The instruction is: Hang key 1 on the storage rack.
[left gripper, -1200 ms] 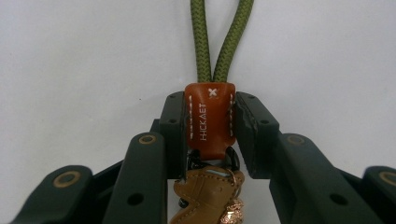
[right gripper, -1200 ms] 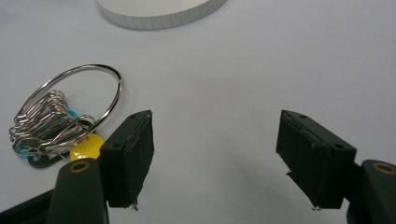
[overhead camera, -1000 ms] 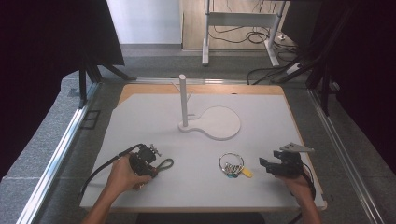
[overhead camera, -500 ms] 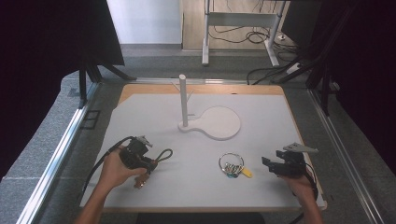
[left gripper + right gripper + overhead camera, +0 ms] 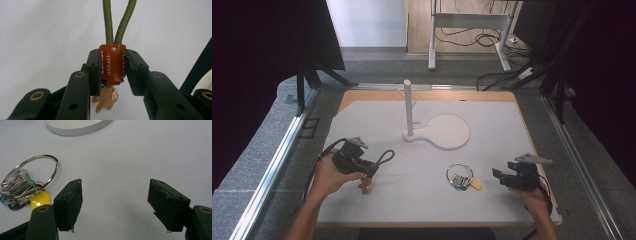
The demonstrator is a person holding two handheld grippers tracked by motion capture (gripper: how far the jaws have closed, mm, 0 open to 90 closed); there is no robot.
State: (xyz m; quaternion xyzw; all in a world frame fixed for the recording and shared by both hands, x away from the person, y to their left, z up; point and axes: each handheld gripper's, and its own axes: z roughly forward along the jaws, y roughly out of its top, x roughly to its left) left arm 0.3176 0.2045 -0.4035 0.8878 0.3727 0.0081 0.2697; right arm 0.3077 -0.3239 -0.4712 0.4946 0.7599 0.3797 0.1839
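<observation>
My left gripper [image 5: 362, 167] is shut on a brown leather key-fob tag [image 5: 112, 62], held at the table's left side. A green cord loop [image 5: 120, 22] sticks out past the jaws, and a small copper charm [image 5: 106, 98] hangs under the tag. In the high view the cord loop [image 5: 384, 156] points right and the charm [image 5: 366, 187] dangles below the hand. My right gripper [image 5: 115, 205] stands open near the table's front right, with nothing between its fingers. A steel key ring [image 5: 30, 177] with clips and a yellow tag [image 5: 41, 198] lies to its left on the table.
A white post [image 5: 408, 107] rises from a flat round white base [image 5: 447, 132] in the middle of the white board [image 5: 492, 120]. The key ring [image 5: 460, 175] lies between the two grippers. Dark curtains and metal rails flank the table.
My left gripper has lifted and drifted slightly left and away from the front edge, carrying the leather tag and cord. The right gripper and the key ring have not moved.
</observation>
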